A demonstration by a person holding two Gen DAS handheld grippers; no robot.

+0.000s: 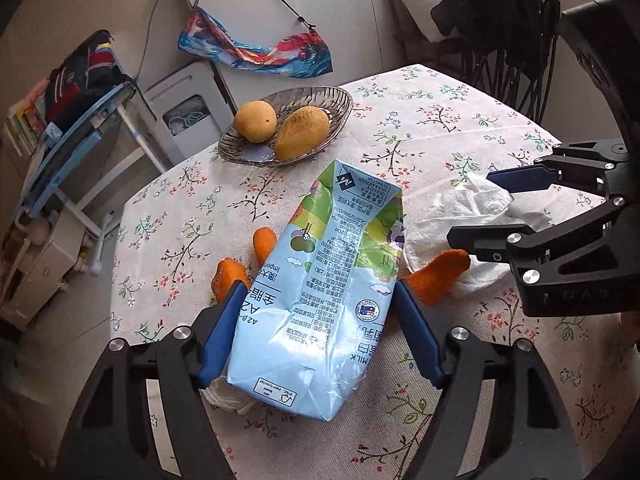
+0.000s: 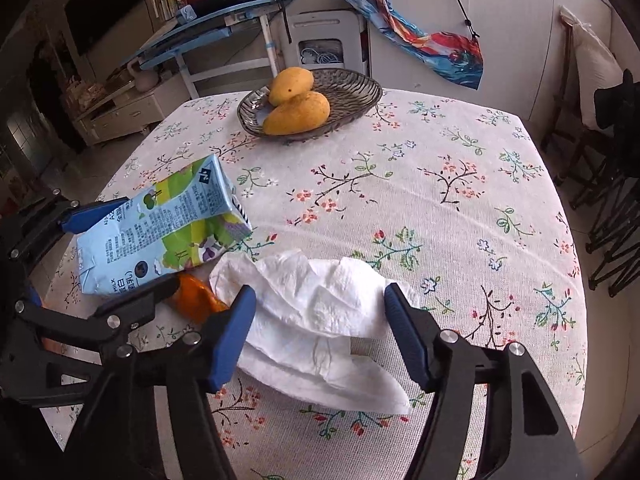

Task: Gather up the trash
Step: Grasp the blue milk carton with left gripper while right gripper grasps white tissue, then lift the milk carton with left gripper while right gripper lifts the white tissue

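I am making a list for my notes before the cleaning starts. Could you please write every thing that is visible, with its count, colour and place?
milk carton: one, light blue and green, lying on the table between the left tool's pads
paper tissue: one, white, crumpled, right of the carton, between the right tool's pads
orange peel: several pieces, orange, beside and partly under the carton
mangoes: two, yellow, in the dish
dish: one, grey glass, far side of the table
tablecloth: one, white with flowers, covers the table
left tool: black with blue pads, around the carton
right tool: black with blue pads, around the tissue
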